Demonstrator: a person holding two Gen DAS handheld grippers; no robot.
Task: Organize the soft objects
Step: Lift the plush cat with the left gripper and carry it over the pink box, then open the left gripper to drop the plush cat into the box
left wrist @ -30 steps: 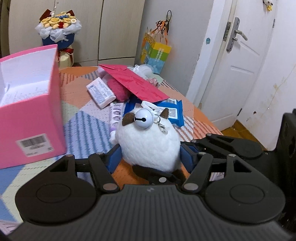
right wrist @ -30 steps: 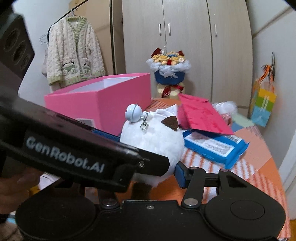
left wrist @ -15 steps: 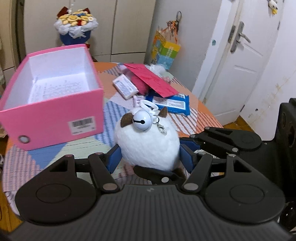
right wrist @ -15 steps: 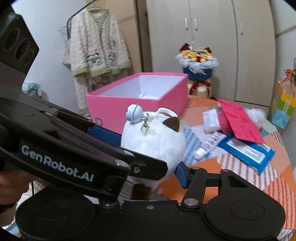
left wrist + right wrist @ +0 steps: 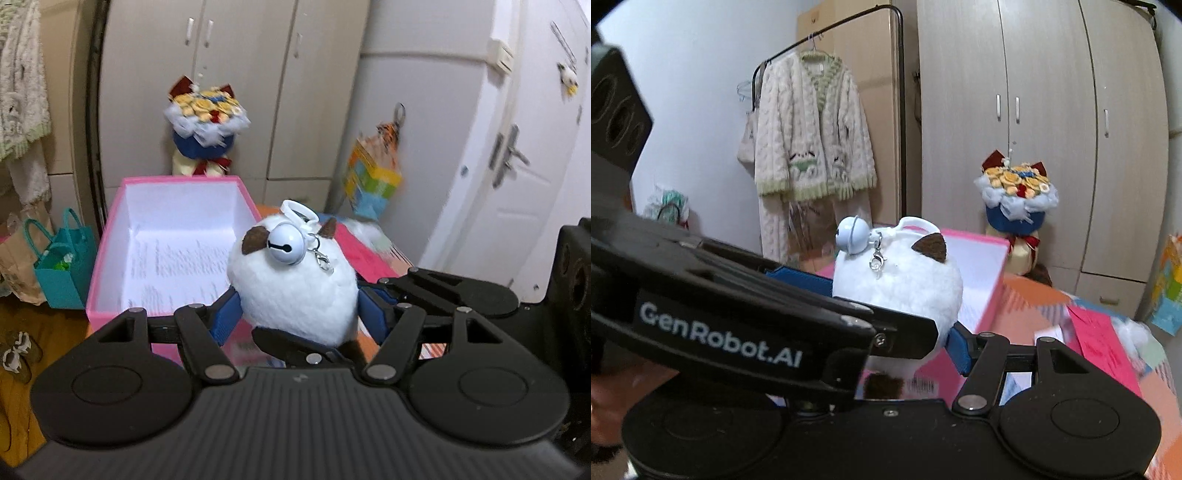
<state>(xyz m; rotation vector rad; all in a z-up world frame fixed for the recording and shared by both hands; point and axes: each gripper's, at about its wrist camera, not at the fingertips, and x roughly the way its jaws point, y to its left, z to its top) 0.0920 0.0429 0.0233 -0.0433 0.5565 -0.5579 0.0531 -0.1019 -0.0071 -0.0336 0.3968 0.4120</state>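
Observation:
A round white plush toy [image 5: 295,291] with brown ears, a white bell and a clip is squeezed between the blue pads of my left gripper [image 5: 297,314]. My right gripper [image 5: 897,314] also presses it from its sides; the toy shows there [image 5: 905,280] with the left gripper's black body crossing in front. The toy is held in the air in front of an open pink box [image 5: 110,280], whose white inside holds a printed sheet. The box also shows behind the toy in the right wrist view [image 5: 990,295].
A flower bouquet [image 5: 205,118] stands behind the box. A red envelope [image 5: 1100,343] and packets lie on the patterned table top [image 5: 1030,299] to the right. A teal bag [image 5: 62,266] sits on the floor at left. A cardigan [image 5: 812,147] hangs on a rack.
Both grippers have lifted the plush toy higher and swung left toward the pink box, which now lies right behind the toy. The grip on the toy is unchanged.

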